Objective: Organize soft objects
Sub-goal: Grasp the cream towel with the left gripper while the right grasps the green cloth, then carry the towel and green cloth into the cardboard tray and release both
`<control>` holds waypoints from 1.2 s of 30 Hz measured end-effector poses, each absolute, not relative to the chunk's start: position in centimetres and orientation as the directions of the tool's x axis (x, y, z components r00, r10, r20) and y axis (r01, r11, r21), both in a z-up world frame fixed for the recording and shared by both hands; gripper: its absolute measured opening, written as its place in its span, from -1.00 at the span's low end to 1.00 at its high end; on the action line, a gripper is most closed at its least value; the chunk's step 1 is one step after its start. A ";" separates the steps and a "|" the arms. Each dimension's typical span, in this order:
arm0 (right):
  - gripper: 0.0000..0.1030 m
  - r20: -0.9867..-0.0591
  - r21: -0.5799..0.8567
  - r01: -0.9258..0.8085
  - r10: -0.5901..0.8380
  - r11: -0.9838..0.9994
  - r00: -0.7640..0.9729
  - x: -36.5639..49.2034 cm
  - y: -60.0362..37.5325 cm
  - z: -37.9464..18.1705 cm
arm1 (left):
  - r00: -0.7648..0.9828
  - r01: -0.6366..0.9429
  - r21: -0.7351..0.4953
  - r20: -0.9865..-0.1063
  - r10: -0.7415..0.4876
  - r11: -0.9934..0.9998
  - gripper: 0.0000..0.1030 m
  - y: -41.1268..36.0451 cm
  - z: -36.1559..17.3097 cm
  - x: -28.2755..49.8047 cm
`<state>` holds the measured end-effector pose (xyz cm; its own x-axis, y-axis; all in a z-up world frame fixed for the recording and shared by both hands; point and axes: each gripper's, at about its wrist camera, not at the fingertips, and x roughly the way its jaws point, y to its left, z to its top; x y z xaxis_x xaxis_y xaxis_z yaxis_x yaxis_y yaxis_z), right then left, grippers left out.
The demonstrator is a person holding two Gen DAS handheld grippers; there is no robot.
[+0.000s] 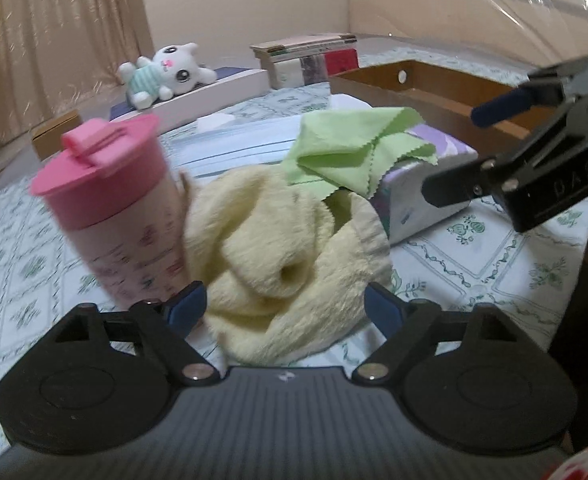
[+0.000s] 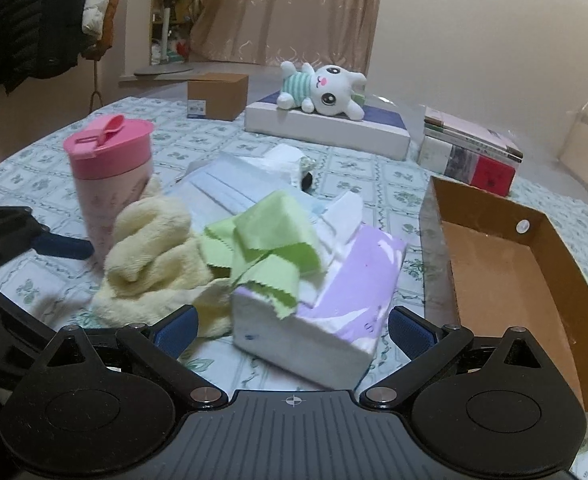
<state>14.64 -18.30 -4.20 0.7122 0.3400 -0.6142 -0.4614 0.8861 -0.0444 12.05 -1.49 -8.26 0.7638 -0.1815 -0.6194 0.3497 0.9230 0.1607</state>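
The left gripper (image 1: 283,308) is gaping around the limp yellow towel (image 1: 289,264). The right gripper (image 2: 291,332) is spreading wide near the tissue pack (image 2: 326,300). Pinching a thick fold looks best.

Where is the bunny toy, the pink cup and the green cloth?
bunny toy (image 2: 326,90), right wrist view, on its white face.
pink cup (image 2: 107,148), right wrist view, on its lid.
green cloth (image 1: 342,144), left wrist view, on its middle fold.
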 end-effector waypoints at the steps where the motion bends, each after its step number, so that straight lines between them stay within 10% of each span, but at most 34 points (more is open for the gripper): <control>1: 0.95 -0.613 -0.042 -0.460 0.341 0.887 0.713 14.9 -18.4 -4.3 | 0.766 0.352 0.171 -0.617 -0.178 0.920 0.53 -1.9 -8.5 12.4; 10: 0.87 -0.603 -0.026 -0.465 0.357 0.885 0.713 15.9 -18.8 -4.4 | 0.766 0.314 0.150 -0.624 -0.157 0.937 -0.54 -2.0 -8.2 14.3; 22: 0.40 -0.581 -0.093 -0.522 0.379 0.848 0.720 17.6 -16.0 -4.1 | 0.779 0.168 -0.023 -0.610 -0.147 0.986 -0.61 2.6 -4.0 8.7; 25: 0.08 -0.587 -0.143 -0.528 0.358 0.837 0.726 18.4 -15.2 -4.6 | 0.776 0.149 -0.048 -0.613 -0.147 0.988 -0.62 3.4 -3.3 7.9; 29: -0.93 -0.584 -0.161 -0.531 0.353 0.832 0.731 18.3 -14.8 -4.6 | 0.781 0.141 -0.054 -0.608 -0.145 0.989 -0.62 3.7 -2.5 6.9; 36: -0.98 -0.536 -0.095 -0.501 0.380 0.860 0.754 16.3 -16.8 -1.5 | 0.807 0.148 -0.091 -0.565 -0.173 0.985 -0.62 2.8 -0.2 5.5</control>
<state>16.26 -16.77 -1.47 0.7538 0.3803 -0.5358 -0.5012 0.8602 -0.0945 5.47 2.82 -0.19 0.8066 -0.1734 -0.5652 0.1481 0.9848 -0.0908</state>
